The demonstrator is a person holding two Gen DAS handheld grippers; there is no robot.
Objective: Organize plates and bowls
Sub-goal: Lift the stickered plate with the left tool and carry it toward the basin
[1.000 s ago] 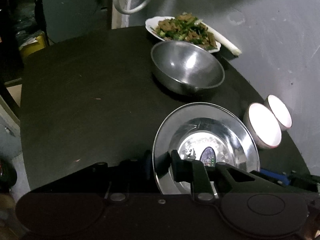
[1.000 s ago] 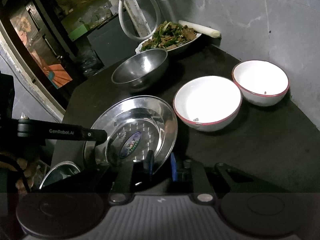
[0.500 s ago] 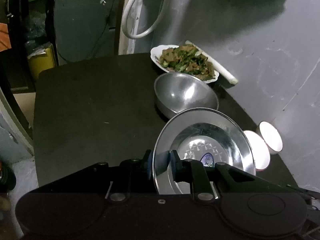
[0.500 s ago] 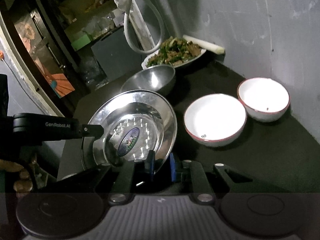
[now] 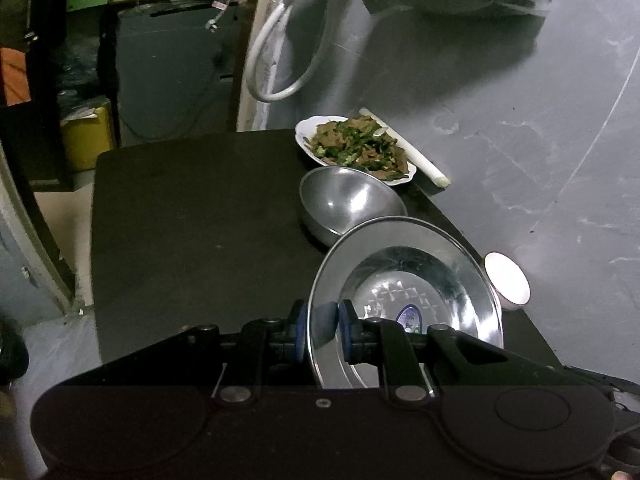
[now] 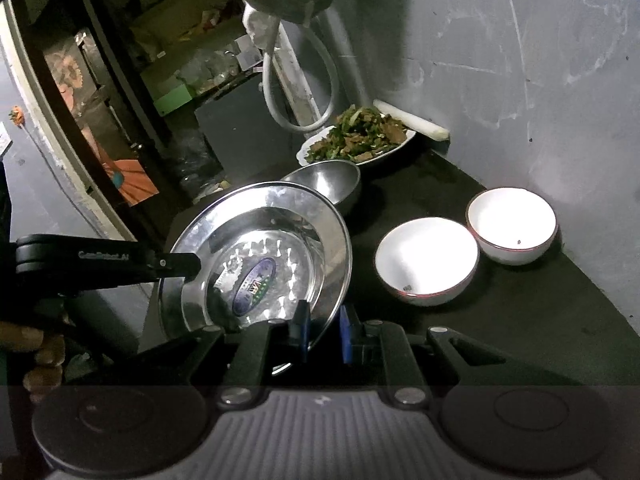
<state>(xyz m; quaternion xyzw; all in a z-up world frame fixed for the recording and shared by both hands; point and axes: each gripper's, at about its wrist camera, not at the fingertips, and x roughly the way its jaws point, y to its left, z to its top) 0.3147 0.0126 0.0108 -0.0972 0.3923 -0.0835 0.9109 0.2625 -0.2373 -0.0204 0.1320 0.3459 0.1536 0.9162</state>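
A steel plate (image 5: 404, 280) with a blue sticker is held tilted in the air above the black table (image 5: 192, 216). My left gripper (image 5: 325, 330) is shut on its near rim. In the right wrist view the same plate (image 6: 256, 248) has my right gripper (image 6: 322, 330) shut on its lower rim, and the left gripper (image 6: 176, 264) clamps its left rim. A steel bowl (image 5: 348, 204) sits behind it. Two white bowls with red rims (image 6: 426, 260) (image 6: 512, 224) stand on the table at the right.
A white plate of stir-fried greens and meat (image 5: 356, 148) sits at the table's far corner, with a white leek stalk (image 5: 404, 146) against the grey wall. A white hose loop (image 5: 276, 60) hangs behind. Shelves and a doorway lie to the left.
The steel plate has been lifted off the table and tilted up, with both grippers on its rim. Both cameras rose, so the table and bowls look further off.
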